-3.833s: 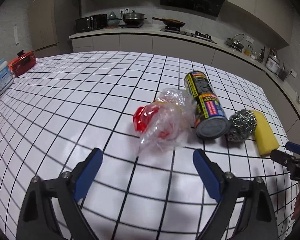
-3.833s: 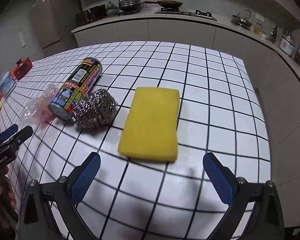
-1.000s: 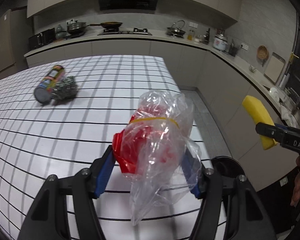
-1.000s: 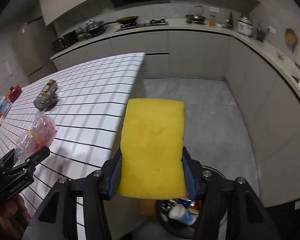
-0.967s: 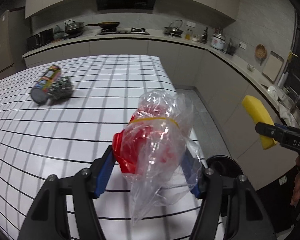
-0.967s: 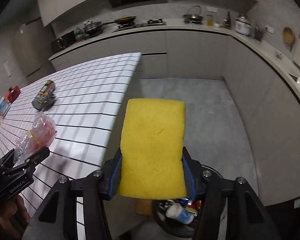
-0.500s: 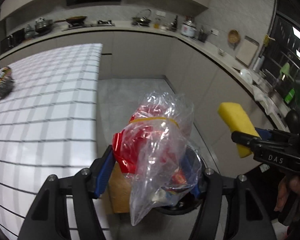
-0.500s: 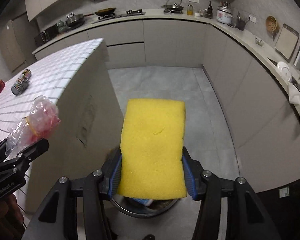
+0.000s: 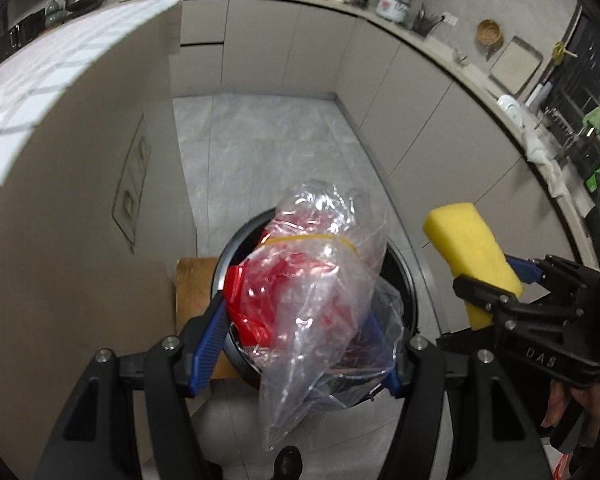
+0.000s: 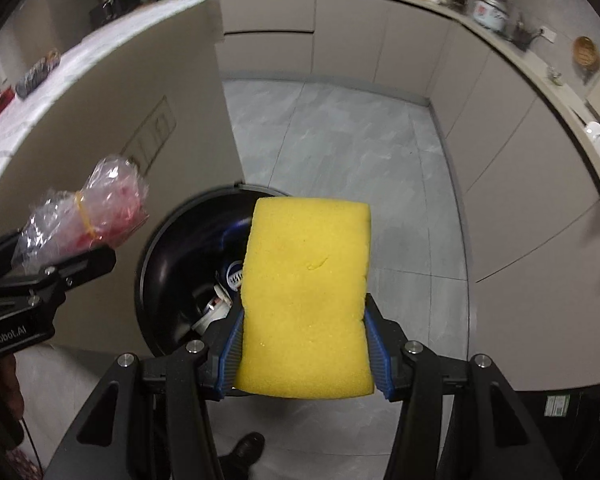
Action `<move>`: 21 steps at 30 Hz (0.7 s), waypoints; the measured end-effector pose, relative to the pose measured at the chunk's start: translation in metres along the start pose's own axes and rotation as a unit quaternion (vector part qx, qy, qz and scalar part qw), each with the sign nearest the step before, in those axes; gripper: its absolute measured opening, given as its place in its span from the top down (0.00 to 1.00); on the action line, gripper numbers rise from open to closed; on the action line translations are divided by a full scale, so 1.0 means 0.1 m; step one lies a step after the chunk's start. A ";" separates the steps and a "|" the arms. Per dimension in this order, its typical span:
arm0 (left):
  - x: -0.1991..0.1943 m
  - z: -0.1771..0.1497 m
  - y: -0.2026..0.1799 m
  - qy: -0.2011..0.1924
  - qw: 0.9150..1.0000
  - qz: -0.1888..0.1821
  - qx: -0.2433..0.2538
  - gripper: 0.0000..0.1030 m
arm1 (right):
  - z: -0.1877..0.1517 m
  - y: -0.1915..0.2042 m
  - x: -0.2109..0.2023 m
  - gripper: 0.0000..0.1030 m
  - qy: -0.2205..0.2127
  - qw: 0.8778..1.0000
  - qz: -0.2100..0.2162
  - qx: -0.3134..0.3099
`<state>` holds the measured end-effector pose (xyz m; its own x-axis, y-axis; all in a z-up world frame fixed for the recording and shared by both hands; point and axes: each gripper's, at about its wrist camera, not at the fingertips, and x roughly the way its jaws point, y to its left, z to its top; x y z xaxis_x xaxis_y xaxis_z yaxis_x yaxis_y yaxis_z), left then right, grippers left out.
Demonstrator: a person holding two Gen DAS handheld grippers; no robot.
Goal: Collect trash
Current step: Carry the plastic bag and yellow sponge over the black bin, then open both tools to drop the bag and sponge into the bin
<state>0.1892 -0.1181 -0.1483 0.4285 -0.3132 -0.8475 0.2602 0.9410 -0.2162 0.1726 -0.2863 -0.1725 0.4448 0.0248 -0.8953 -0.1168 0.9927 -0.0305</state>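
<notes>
My left gripper (image 9: 296, 344) is shut on a clear plastic bag (image 9: 320, 292) with red scraps inside and a yellow rubber band round it. It hangs right above a round black trash bin (image 9: 404, 280) on the floor. My right gripper (image 10: 302, 354) is shut on a yellow sponge (image 10: 306, 300), held over the same trash bin (image 10: 172, 248), which holds several pieces of rubbish. The sponge (image 9: 470, 260) and right gripper (image 9: 496, 280) show at the right of the left wrist view. The bag (image 10: 88, 212) and left gripper (image 10: 64, 252) appear at the left of the right wrist view.
The checked counter (image 9: 52, 68) ends at the left, its grey side panel (image 9: 80, 208) close to the bin. A brown board (image 9: 192, 292) lies beside the bin. Grey cabinets (image 10: 500, 120) line the back and right. A person's shoe (image 10: 244, 452) stands on the grey floor below.
Both grippers have swung off the counter and sunk toward the floor, tilting downward. The bin has come from the lower edge to under the bag and sponge. Both grips are unchanged.
</notes>
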 end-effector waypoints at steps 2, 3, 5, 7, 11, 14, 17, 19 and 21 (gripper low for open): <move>0.08 -0.01 -0.03 0.004 1.000 0.005 -0.004 0.37 | -0.01 0.01 0.12 0.46 0.006 1.000 0.003 -0.018; 0.12 -0.01 -0.04 0.006 1.000 0.006 -0.007 0.37 | -0.02 0.01 0.18 0.46 0.008 1.000 0.004 -0.028; 0.18 -0.05 -0.03 0.011 1.000 0.009 -0.015 0.37 | -0.02 0.03 0.29 0.46 0.014 0.999 0.007 -0.047; 0.28 -0.08 -0.01 0.019 0.999 0.014 -0.023 0.37 | -0.02 0.08 0.41 0.46 0.019 0.997 0.009 -0.071; 0.38 -0.12 0.11 0.030 0.998 -0.018 -0.060 0.28 | -0.05 0.20 0.61 0.43 0.024 0.991 0.016 -0.134; 0.29 -0.09 0.20 0.003 0.996 0.002 -0.089 0.07 | -0.09 0.29 0.80 0.09 0.012 0.980 -0.005 -0.198; 0.13 -0.05 0.22 -0.018 0.996 0.024 -0.084 0.07 | -0.10 0.17 0.83 0.09 0.008 0.983 0.002 -0.185; 0.09 -0.01 0.18 -0.017 0.997 0.031 -0.073 0.06 | -0.08 0.12 0.81 0.09 0.004 0.985 0.007 -0.172; 0.10 0.00 0.14 -0.012 0.997 0.038 -0.059 0.07 | -0.06 0.04 0.76 0.09 -0.001 0.989 0.014 -0.149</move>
<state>0.1973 -0.1082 -0.1592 0.4647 -0.2415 -0.8519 0.1229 0.9704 -0.2080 0.2007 -0.2814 -0.2436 0.4397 0.0524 -0.8966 -0.3848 0.9130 -0.1353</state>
